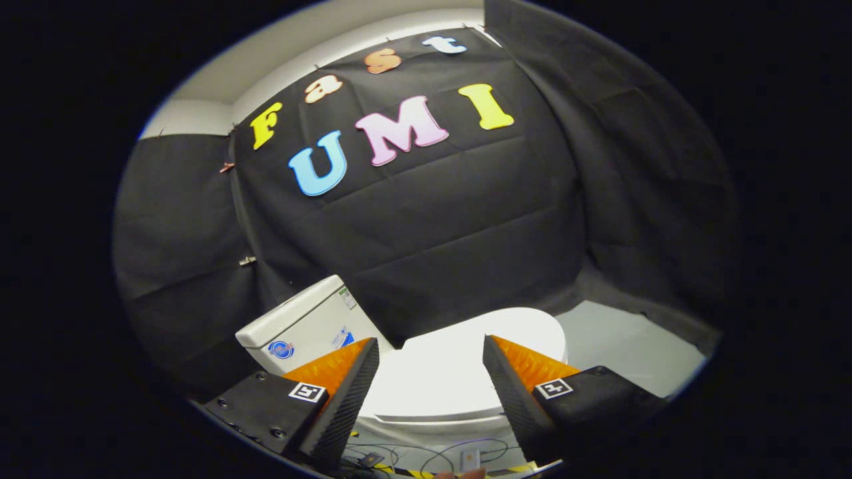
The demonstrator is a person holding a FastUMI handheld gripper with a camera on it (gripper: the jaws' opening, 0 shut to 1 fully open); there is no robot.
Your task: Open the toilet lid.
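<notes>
Lid still down, nothing begun.
Black cloth walls close the booth over a pale floor point(626, 346); the toilet point(426, 426) stands with its tank point(306, 326) at the back, the lid point(459, 372) flat and shut, seen between and just beyond the spread, empty fingers point(333, 392) of the gripper point(431, 352); cables point(426, 456) trail below.

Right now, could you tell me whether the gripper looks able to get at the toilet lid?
Probably yes: the gripper has its jaws open, the closed toilet lid lies between and just beyond them, and nothing stands between them.
</notes>
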